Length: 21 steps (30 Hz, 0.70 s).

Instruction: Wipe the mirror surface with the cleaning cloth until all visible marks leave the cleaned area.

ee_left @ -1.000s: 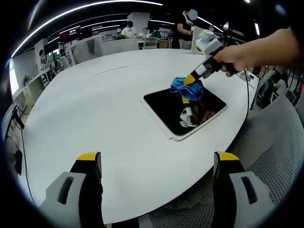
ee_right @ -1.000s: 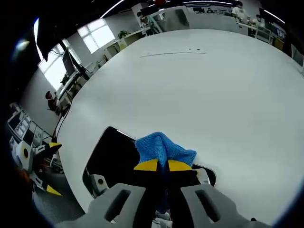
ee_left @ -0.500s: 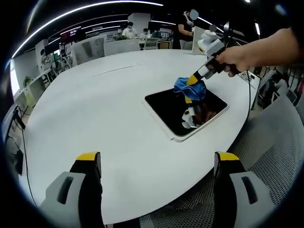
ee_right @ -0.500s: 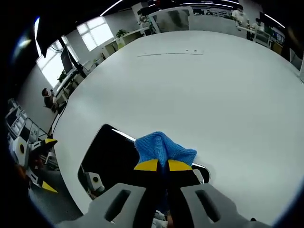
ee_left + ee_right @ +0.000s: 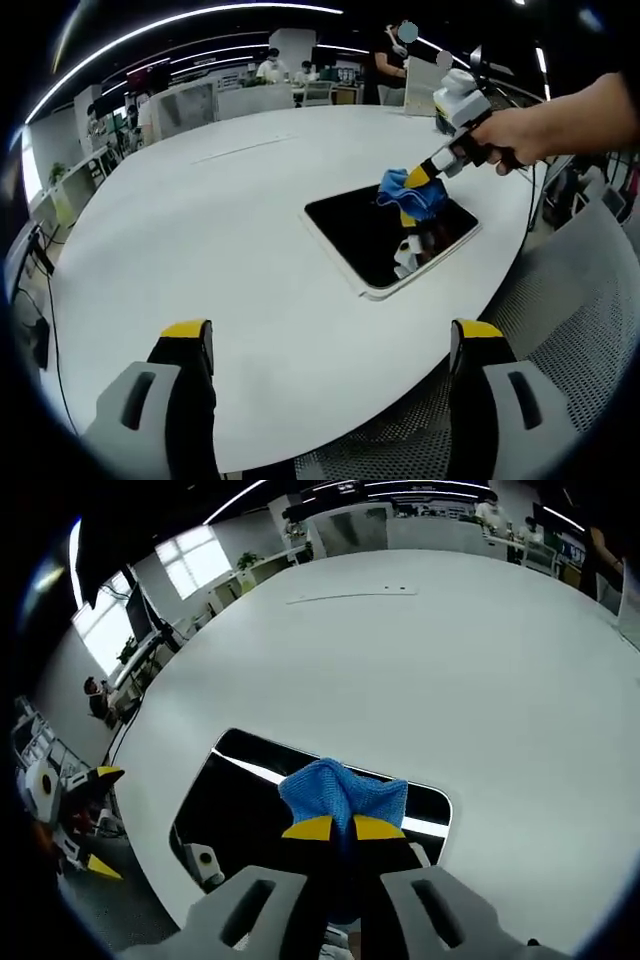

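Two sets of tongs work over a wide white worktop [image 5: 200, 230]. The right tongs [image 5: 334, 828] are pressed together, pinching a blue cleaning cloth [image 5: 340, 792] against a flat rectangular mirror [image 5: 385, 235] lying near the worktop's edge. The left tongs [image 5: 332, 340] hang spread apart, holding nothing, well back from the mirror. The glass looks dark and reflective; I cannot make out any marks at this range, so the wiping seems underway, with much of the surface possibly left to cover.
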Each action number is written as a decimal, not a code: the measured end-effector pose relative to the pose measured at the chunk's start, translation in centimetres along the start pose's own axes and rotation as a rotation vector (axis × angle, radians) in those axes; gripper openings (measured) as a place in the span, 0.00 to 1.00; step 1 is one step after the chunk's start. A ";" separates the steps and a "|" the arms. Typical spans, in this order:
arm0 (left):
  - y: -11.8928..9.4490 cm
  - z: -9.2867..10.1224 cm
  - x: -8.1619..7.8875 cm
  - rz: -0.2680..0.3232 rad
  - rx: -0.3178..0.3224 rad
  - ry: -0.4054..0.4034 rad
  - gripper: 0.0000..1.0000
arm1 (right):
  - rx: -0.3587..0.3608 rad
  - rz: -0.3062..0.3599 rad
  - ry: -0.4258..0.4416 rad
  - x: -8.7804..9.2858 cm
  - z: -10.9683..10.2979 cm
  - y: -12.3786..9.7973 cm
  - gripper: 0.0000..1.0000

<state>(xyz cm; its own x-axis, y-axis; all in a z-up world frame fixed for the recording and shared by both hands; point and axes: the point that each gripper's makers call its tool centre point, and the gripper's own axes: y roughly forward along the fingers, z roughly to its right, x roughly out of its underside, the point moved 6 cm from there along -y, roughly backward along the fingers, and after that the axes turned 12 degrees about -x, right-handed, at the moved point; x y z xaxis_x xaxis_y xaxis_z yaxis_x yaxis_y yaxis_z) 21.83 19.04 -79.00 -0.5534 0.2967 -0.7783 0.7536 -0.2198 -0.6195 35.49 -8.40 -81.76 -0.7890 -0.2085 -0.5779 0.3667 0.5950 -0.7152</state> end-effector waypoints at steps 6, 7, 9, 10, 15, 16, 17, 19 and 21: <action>-0.1 0.1 -0.1 0.007 -0.004 -0.008 0.98 | -0.001 0.028 0.043 1.3 -0.7 -0.6 0.00; -0.1 0.1 0.0 0.006 -0.002 -0.009 0.99 | -0.001 0.029 0.045 1.4 -0.7 -0.7 0.00; -0.1 0.2 0.0 0.002 0.000 -0.012 0.99 | 0.000 0.026 0.046 1.8 -1.0 -0.8 0.00; -0.1 0.3 0.0 0.003 0.004 -0.013 0.99 | -0.001 0.023 0.043 2.0 -1.2 -0.9 0.00; -0.1 0.3 0.0 0.003 0.005 -0.010 0.99 | -0.005 0.029 0.046 2.9 -1.7 -1.3 0.00; 0.0 0.2 0.0 0.003 0.005 -0.011 0.99 | -0.007 0.030 0.049 3.1 -1.8 -1.4 0.00; 0.0 0.2 0.0 0.003 0.002 -0.013 0.99 | -0.008 0.030 0.049 3.1 -1.8 -1.4 0.00; 0.0 0.3 -0.1 0.004 0.002 -0.013 0.99 | -0.003 0.017 0.013 3.4 -2.1 -1.5 0.00; 0.0 0.3 -0.1 0.004 0.004 -0.015 0.99 | -0.001 0.016 -0.002 3.7 -2.3 -1.6 0.00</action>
<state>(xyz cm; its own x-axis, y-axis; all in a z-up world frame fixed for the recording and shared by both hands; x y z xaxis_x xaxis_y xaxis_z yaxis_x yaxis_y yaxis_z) 21.77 18.73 -78.98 -0.5556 0.2821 -0.7821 0.7544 -0.2245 -0.6169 30.83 -8.28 -81.86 -0.7822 -0.2006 -0.5898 0.3785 0.5990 -0.7057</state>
